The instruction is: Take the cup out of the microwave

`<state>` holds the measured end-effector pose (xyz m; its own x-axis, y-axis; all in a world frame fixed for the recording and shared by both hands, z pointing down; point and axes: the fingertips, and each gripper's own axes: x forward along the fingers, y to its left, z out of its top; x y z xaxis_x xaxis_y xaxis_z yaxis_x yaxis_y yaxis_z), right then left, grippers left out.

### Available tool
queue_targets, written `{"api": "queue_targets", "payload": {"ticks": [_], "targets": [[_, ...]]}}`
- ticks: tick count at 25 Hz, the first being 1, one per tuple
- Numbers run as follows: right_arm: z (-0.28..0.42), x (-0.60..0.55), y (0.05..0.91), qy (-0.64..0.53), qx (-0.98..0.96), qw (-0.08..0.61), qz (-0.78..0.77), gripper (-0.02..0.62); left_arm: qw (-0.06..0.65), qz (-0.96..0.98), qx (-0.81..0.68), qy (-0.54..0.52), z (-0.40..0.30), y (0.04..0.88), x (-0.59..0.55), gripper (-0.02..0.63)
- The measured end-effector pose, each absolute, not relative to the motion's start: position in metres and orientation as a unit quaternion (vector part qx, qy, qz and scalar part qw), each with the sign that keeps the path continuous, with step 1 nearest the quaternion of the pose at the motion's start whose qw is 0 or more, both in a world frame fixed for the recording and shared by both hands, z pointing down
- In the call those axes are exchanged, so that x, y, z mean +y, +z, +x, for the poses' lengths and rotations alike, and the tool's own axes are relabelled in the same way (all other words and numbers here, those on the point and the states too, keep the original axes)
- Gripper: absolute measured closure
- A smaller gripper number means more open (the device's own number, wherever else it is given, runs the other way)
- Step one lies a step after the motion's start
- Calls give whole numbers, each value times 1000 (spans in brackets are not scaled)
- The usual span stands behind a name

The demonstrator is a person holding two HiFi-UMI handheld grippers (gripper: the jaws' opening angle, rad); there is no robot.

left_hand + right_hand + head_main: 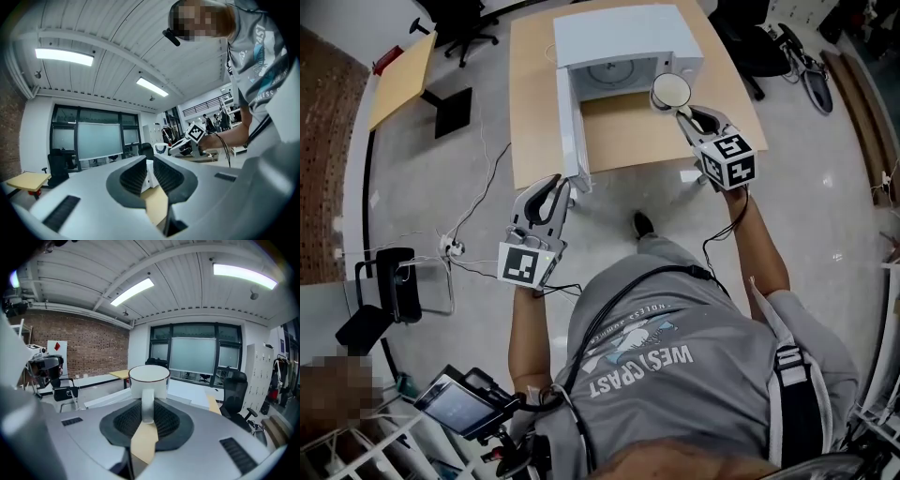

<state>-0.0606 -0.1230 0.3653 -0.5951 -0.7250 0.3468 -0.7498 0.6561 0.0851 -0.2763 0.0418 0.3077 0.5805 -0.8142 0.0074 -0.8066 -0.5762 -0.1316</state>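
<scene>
right gripper (682, 112): jaws clamped on the handle of the white cup (670, 90). the cup is upright with its rim up, outside the cavity, and held in the air just in front of the right front corner of the microwave (623, 37). the microwave door (573, 131) stands open at the left. the microwave sits on the wooden table (534, 84). left gripper (551, 192): jaws a narrow gap apart, nothing between them, just beside the door's outer edge

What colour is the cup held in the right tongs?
The cup is white with a thin dark line around its rim, clearest in the right gripper view.
</scene>
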Motion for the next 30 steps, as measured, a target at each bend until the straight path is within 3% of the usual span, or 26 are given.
{"api": "queue_targets", "payload": {"ticks": [30], "targets": [[10,40,294,30,-883,153,443,525,88,-917,388,3,-235,294,136,518]]}}
